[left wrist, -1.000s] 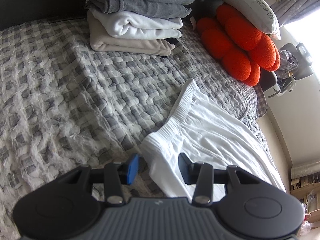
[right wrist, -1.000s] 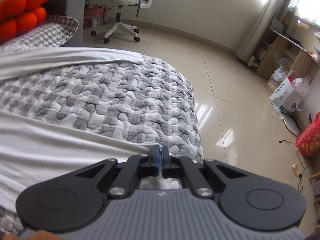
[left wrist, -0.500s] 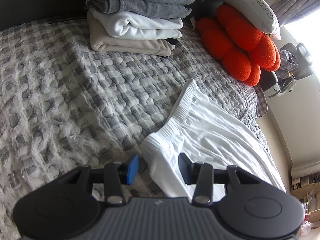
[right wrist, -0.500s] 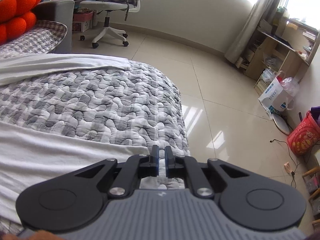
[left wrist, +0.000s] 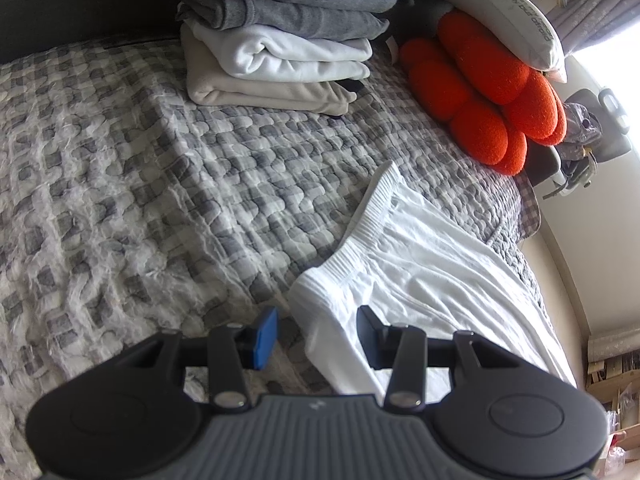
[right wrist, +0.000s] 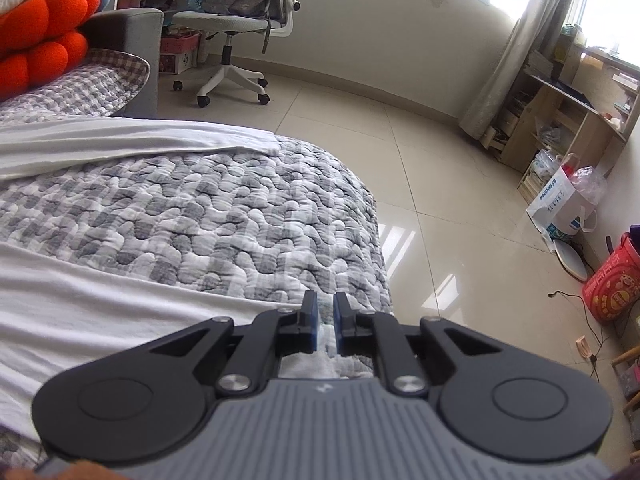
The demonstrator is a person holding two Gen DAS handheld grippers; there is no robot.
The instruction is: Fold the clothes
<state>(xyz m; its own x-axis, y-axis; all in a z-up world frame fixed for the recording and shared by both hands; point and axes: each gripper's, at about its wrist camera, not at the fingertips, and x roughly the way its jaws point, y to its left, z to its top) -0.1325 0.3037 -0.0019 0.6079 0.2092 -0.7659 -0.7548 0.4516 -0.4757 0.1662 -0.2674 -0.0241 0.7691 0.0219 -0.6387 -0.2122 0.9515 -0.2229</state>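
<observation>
The white trousers (left wrist: 432,264) lie spread on the bed (left wrist: 160,200), waistband at the left gripper (left wrist: 316,332), whose jaws stand apart around the near waistband corner without pinching it. The right gripper (right wrist: 326,322) has just been opening, a slim gap over the hem at the bed's edge. To fold cleanly, both should clamp matching corners before lifting.

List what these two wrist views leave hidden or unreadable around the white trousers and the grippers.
- Left wrist view: the white trousers run off behind the left gripper; the near waistband corner is covered by its body.
- Right wrist view: whether cloth lies between the right gripper pads; the gap is too narrow.
- Left wrist view: the folded stack is cut by the top edge.
</observation>
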